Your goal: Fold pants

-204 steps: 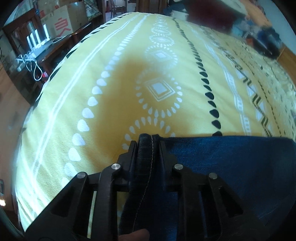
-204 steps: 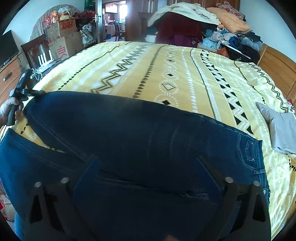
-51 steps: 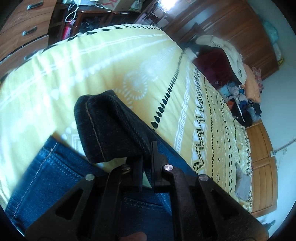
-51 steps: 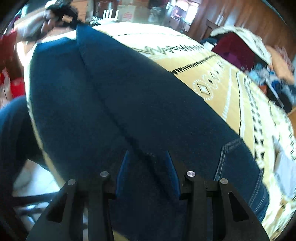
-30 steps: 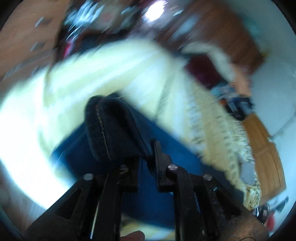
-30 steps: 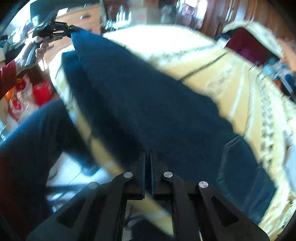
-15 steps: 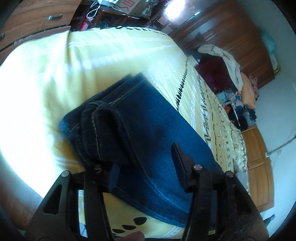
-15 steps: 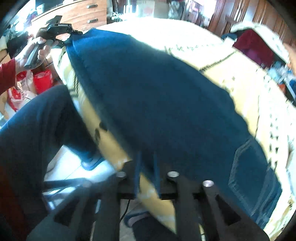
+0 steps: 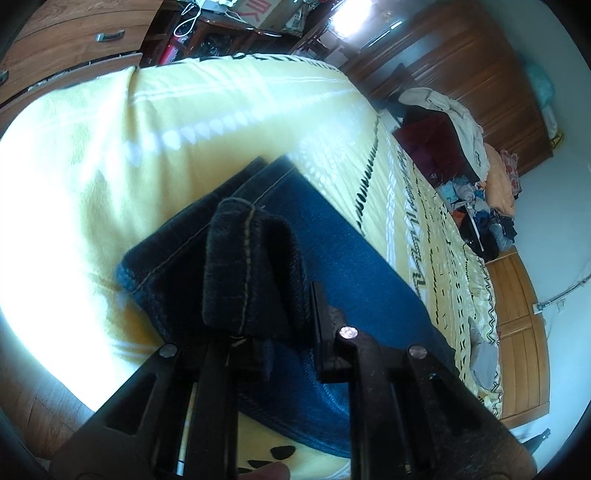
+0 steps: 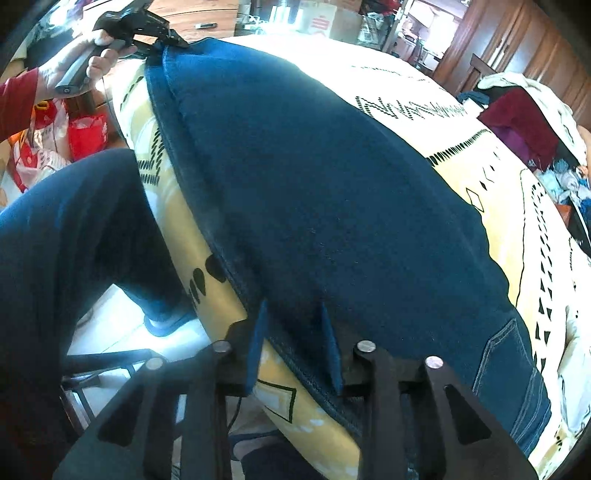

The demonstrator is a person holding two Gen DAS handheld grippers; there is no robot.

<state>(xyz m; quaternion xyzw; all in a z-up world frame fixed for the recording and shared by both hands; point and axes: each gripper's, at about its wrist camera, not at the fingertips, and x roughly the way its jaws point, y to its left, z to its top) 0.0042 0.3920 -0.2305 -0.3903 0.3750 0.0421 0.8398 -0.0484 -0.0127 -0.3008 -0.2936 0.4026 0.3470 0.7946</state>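
Observation:
Dark blue jeans (image 9: 351, 266) lie folded lengthwise along the near edge of the yellow patterned bed (image 9: 110, 147). My left gripper (image 9: 284, 326) is at the hem end. Its jaws are closing and pinch a raised fold of the leg cuff (image 9: 251, 266). In the right wrist view the jeans (image 10: 314, 166) stretch away to that left gripper (image 10: 159, 35), held in a hand at the far corner. My right gripper (image 10: 293, 332) is at the near side seam. Its jaws are opening, with the blue pads (image 10: 255, 339) apart and the jeans' edge loose between them. A back pocket (image 10: 506, 354) shows at right.
A pile of clothes (image 9: 461, 147) sits at the far end of the bed, and a folded grey garment (image 9: 484, 365) lies at the right. A wooden dresser (image 9: 74, 37) stands beyond the corner. A person's leg (image 10: 74, 221) and red bags (image 10: 85, 133) are beside the bed.
The left jaws, wide around the hem half a second ago, have closed on a fold of the cuff. The right jaws have spread apart and let go of the jeans' edge.

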